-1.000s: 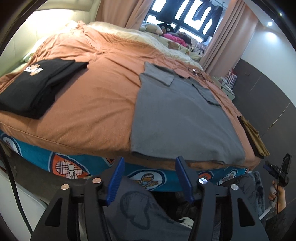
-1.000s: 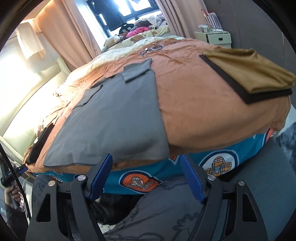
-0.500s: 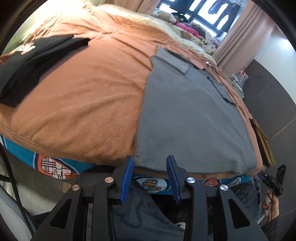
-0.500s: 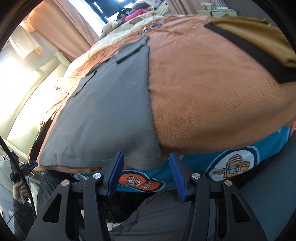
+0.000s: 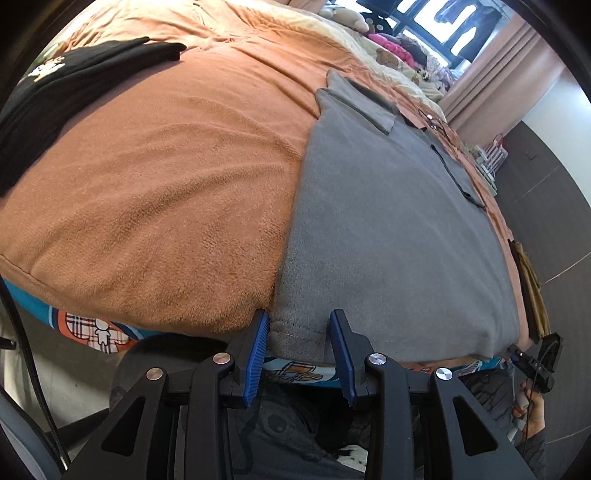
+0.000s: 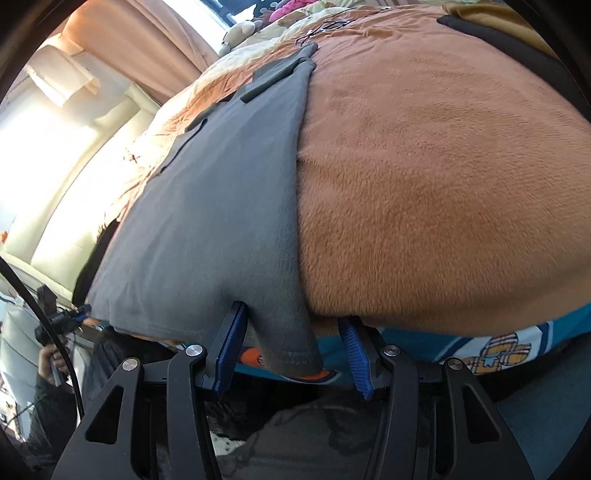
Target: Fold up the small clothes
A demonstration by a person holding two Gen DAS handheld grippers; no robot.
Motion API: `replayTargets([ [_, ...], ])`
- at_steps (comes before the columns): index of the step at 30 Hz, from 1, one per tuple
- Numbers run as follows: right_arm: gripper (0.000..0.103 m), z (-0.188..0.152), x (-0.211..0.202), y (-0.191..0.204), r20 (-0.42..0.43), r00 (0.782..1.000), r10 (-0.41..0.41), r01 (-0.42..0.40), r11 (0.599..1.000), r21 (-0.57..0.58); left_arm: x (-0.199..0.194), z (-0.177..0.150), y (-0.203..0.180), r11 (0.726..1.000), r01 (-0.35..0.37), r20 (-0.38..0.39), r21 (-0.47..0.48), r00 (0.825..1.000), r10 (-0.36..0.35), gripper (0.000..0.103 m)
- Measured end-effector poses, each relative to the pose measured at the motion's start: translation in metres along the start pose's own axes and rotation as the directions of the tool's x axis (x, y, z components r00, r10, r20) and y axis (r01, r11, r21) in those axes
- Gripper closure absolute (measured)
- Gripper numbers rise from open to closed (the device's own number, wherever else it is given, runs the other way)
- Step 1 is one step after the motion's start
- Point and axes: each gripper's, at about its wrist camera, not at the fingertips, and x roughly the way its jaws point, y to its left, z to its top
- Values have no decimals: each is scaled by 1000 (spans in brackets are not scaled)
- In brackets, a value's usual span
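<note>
A grey polo shirt (image 5: 388, 221) lies flat on the orange blanket (image 5: 166, 184), its collar far and its hem at the near bed edge. My left gripper (image 5: 299, 332) straddles the hem's left corner. Its jaws are closing with the cloth between them, and the blue pads stand apart from it. In the right wrist view the shirt (image 6: 221, 203) droops its right hem corner over the edge between the fingers of my right gripper (image 6: 293, 332). The left pad (image 6: 232, 332) touches the cloth; the right pad stands clear of it.
A folded black garment (image 5: 55, 96) lies at the far left of the bed. A folded mustard and black garment (image 6: 498, 22) sits at the far right. A teal patterned sheet (image 6: 498, 347) hangs below the blanket. Soft toys and curtains are beyond the bed.
Both grippers came down and forward to the bed edge, from short of the hem to around its two corners. Both pairs of jaws have narrowed.
</note>
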Motion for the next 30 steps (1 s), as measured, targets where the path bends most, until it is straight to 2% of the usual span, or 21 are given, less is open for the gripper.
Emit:
replayTargets([
  [3,54,-2,1,-4,-1,1000,15,-15,1000,0,-1,0,3,1000,14,-5,-14,1000,-14,67],
  [6,68,-9,-6,-8,9,999,47,-47,999,4,-3,-1,5,999,22,-6,-31,1000,-22,67],
  [8,84,-16,-16,-10,24,996,88,-88,996,3,-3,-2,6,999,22,-7,-37,1000,-23,67],
  [13,96,-26,-37,-6,73,993,98,-98,995,4,-5,-9,8,999,28,-16,-42,999,-29,67],
  [20,100,-30,-65,-1,191,976,107,-120,991,55,-19,-11,11,996,56,4,-70,998,-56,67],
  [24,100,-34,-73,7,210,976,60,-71,996,47,-22,-13,13,992,83,23,-100,996,-81,67],
  [27,100,-32,-75,12,212,977,-15,0,997,74,-21,-12,17,986,101,31,-134,995,-98,67],
  [30,100,-31,-79,18,222,975,-31,9,995,100,-16,-11,19,984,93,20,-151,996,-91,67],
])
